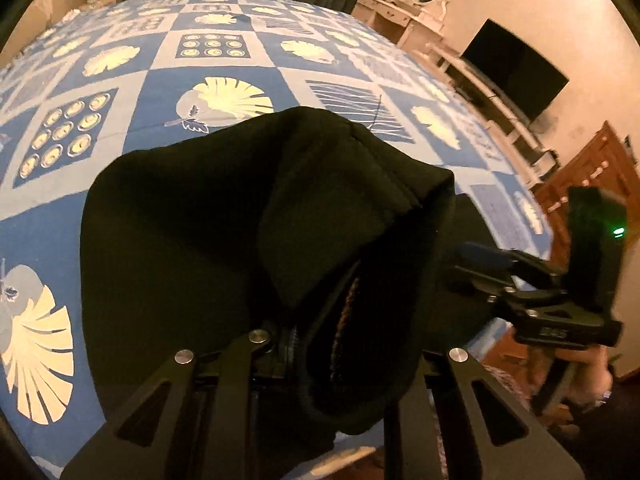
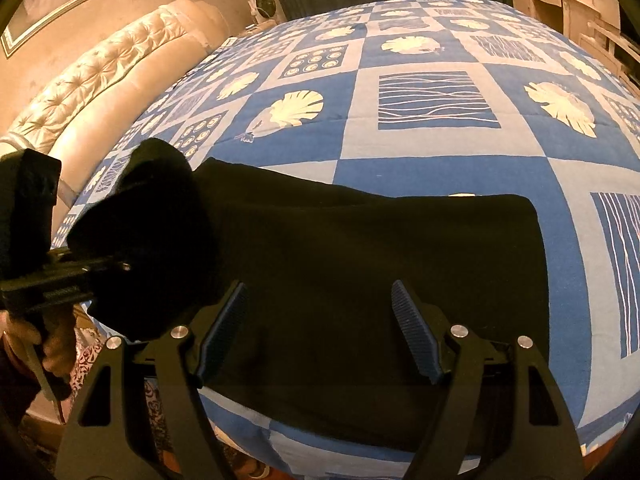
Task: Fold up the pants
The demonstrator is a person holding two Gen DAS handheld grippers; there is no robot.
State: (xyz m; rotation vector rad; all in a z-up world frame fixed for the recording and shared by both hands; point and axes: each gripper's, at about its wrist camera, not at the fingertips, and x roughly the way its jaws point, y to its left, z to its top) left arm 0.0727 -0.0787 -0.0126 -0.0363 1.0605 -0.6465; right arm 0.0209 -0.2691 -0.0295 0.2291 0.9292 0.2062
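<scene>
We are part way through a fold. Our left gripper (image 2: 120, 268) is clamped on one end of the soft black pants (image 2: 360, 280), lifted above the blue patterned bed cover (image 2: 440, 160). Our right gripper (image 2: 320, 332) hangs open over the flat part. Next we should carry the lifted end across.
</scene>
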